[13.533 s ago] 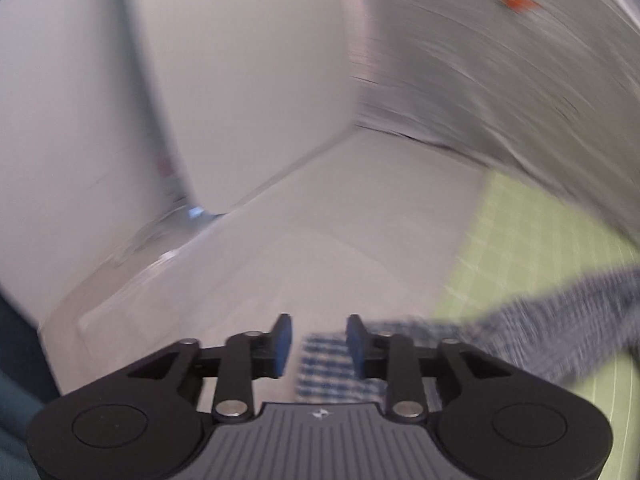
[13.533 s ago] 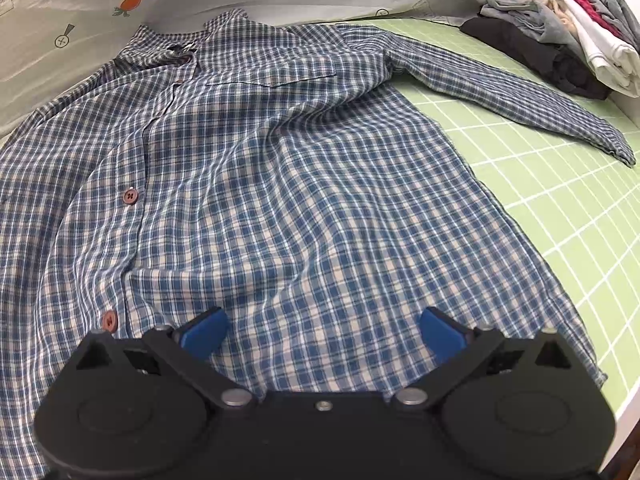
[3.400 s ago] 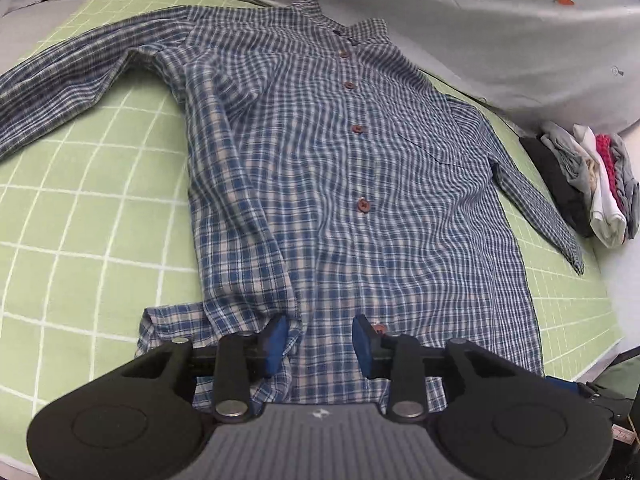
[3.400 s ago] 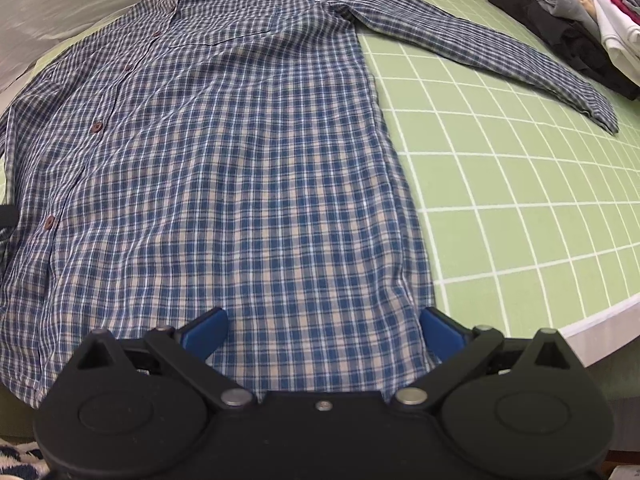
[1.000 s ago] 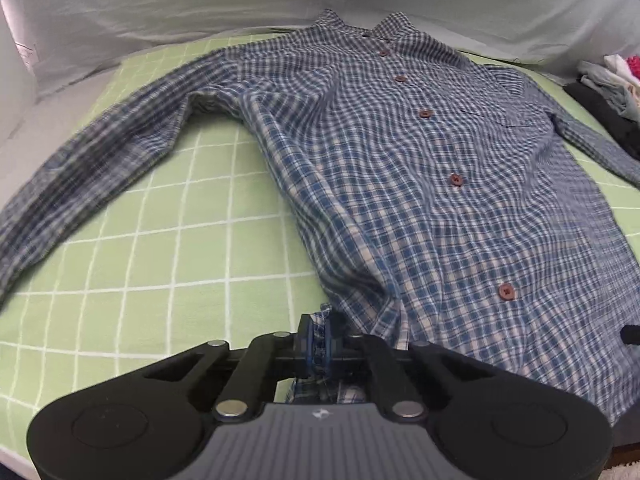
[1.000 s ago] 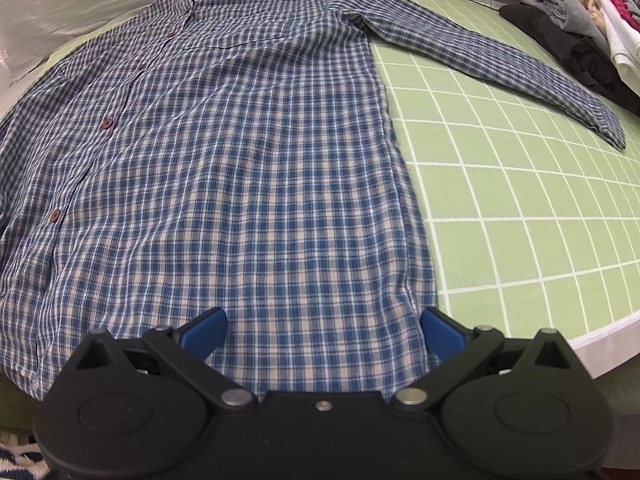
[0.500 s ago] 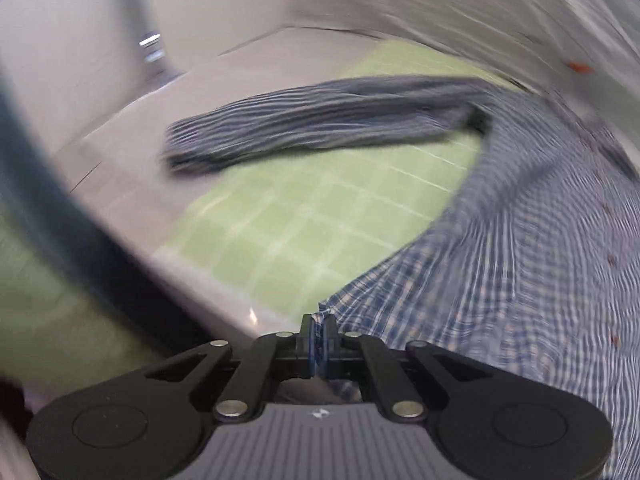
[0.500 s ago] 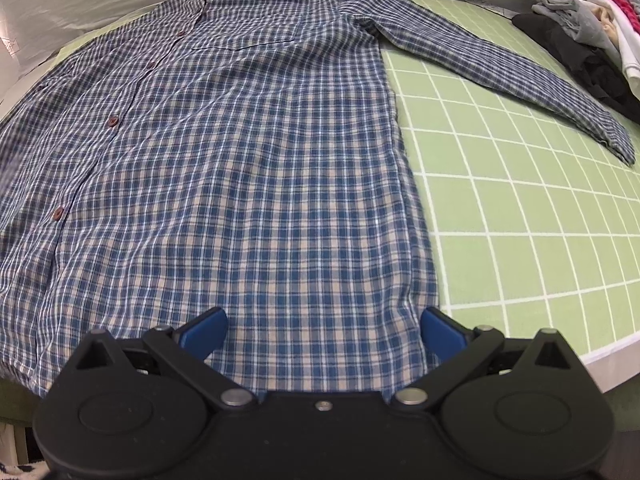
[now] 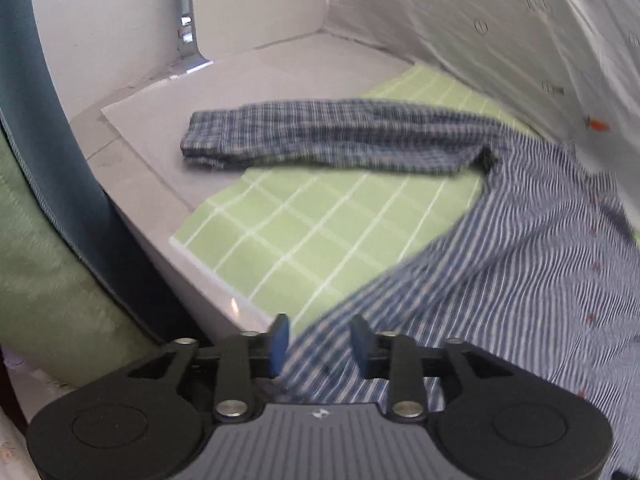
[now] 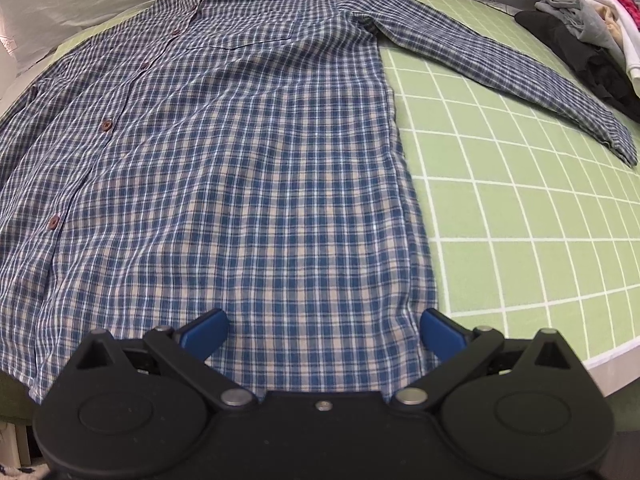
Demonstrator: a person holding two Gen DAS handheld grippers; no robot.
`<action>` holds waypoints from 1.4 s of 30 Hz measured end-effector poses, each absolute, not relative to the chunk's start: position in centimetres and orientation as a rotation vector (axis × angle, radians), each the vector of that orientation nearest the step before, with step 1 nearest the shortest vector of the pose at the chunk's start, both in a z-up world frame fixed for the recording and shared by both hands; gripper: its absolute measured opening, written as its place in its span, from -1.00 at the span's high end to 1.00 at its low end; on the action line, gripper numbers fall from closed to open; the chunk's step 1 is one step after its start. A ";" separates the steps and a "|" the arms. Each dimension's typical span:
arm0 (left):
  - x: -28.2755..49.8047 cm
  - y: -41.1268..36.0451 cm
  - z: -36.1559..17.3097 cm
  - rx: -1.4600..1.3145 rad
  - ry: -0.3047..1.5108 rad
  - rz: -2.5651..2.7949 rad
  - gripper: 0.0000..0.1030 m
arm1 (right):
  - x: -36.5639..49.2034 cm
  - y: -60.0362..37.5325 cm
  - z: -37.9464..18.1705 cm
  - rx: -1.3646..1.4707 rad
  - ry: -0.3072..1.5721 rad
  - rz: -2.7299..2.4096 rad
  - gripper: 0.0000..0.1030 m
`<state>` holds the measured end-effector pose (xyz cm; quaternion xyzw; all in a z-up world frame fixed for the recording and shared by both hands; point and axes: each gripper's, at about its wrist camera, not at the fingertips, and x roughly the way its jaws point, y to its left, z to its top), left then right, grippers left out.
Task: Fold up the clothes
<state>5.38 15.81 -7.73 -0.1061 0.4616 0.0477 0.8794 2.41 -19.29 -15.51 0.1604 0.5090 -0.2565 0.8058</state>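
Note:
A blue plaid button shirt point(image 10: 248, 152) lies spread face up on the green grid mat point(image 10: 520, 200), sleeves stretched out to both sides. My right gripper point(image 10: 324, 326) is wide open over the shirt's bottom hem, its jaws apart and holding nothing. My left gripper point(image 9: 319, 340) is open at the shirt's lower left corner point(image 9: 520, 272), with the hem cloth lying between the jaws, not clamped. The left sleeve point(image 9: 320, 140) lies stretched across the mat and onto the white table.
A pile of folded clothes point(image 10: 592, 36) sits at the mat's far right. A white patterned sheet point(image 9: 500, 28) hangs behind the table. A green and teal cushion point(image 9: 44, 248) stands off the table's left edge point(image 9: 192, 272). The table's front edge runs just under both grippers.
My left gripper has opened and let go of the shirt's hem corner it held pinched a second ago, after swinging left. The right gripper stayed open and barely moved.

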 end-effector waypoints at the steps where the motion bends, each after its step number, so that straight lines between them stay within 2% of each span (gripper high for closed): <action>1: 5.8 15.9 -7.5 -0.230 0.949 0.098 -0.13 | 2.5 -19.2 -15.5 0.343 1.089 -0.553 -1.00; 3: 6.7 16.0 -7.0 -0.242 0.925 0.102 -0.43 | 3.0 -19.2 -15.4 0.344 1.075 -0.560 -1.00; 11: 11.8 15.9 -7.5 -0.217 0.943 0.093 -0.44 | 6.5 -18.7 -15.0 0.330 1.048 -0.552 -1.00; 17: 16.1 17.5 -8.4 -0.201 0.949 0.130 -0.54 | 9.9 -18.4 -15.4 0.348 1.059 -0.568 -1.00; 30: 26.9 24.3 -11.1 -0.322 0.928 0.176 -0.56 | 17.7 -19.0 -16.3 0.390 0.979 -0.687 -1.00; 42: 28.9 22.4 -13.9 -0.185 0.973 0.111 -0.68 | 18.6 -18.5 -16.5 0.436 0.977 -0.760 -1.00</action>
